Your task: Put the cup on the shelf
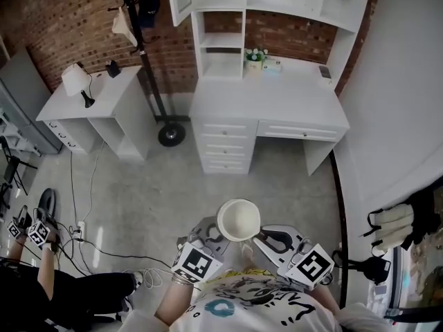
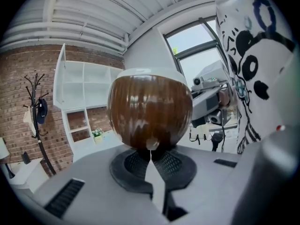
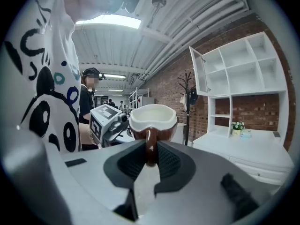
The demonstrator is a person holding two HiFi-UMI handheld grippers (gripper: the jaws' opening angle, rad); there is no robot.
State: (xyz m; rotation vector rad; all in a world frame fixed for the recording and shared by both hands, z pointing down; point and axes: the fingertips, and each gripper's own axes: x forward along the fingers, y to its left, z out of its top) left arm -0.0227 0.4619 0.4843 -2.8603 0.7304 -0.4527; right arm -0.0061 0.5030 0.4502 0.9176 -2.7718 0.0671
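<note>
As right fingers (image 3: 172, 165) clamp its handle (image 3: 150, 148), cup (image 3: 153, 117) stands upright.

The cup (image 2: 150, 111) looks ceramic, glossy brown outside, matt cream inside. The left gripper (image 2: 151, 150) and right gripper (image 3: 150, 153) are smooth matt grey plastic with ribbed black pads (image 3: 127, 165). The wall (image 1: 69, 19) is rough red brick.

Nothing legible here: no word, brand or number to read.
Square black-and-white markers on the left gripper (image 1: 214, 237) and the right gripper (image 1: 266, 239) are block patterns, not letters; the shirt (image 1: 249, 304) shows a panda drawing and scribbled strokes, no word I can make out.
</note>
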